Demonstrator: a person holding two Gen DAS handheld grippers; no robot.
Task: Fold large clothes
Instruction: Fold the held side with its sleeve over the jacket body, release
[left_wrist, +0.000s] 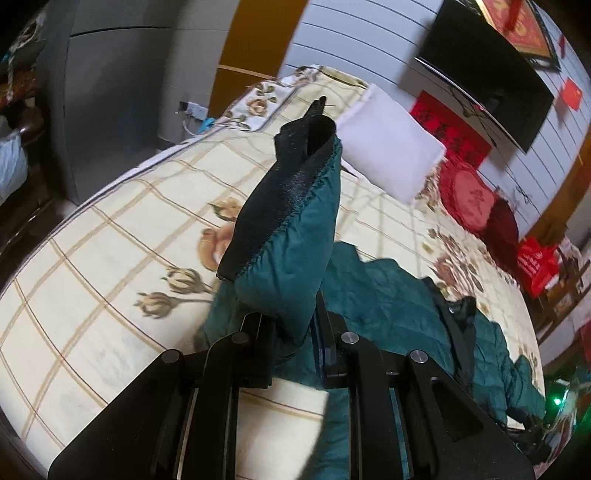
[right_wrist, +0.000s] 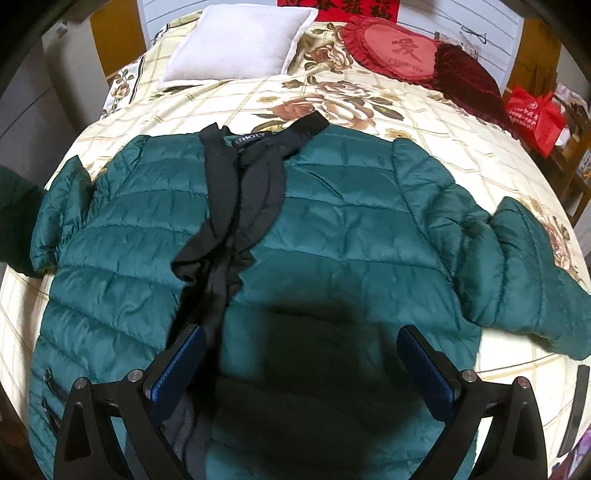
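Observation:
A dark green puffer jacket (right_wrist: 332, 236) with black lining lies front up on the flowered bedspread (right_wrist: 424, 122), its zipper open and its right sleeve (right_wrist: 517, 266) spread out. My left gripper (left_wrist: 293, 343) is shut on the jacket's left sleeve (left_wrist: 291, 258) and holds it lifted, its black cuff (left_wrist: 291, 177) standing up above the bed. The rest of the jacket (left_wrist: 388, 302) lies below it. My right gripper (right_wrist: 301, 365) is open and empty, hovering over the jacket's lower front, its left finger (right_wrist: 181, 365) by the zipper edge.
A white pillow (right_wrist: 240, 40) and a red heart cushion (right_wrist: 395, 51) lie at the head of the bed. A red bag (right_wrist: 535, 118) stands beside the bed on the right. A TV (left_wrist: 484, 74) hangs on the wall. A grey wardrobe (left_wrist: 110, 92) stands left of the bed.

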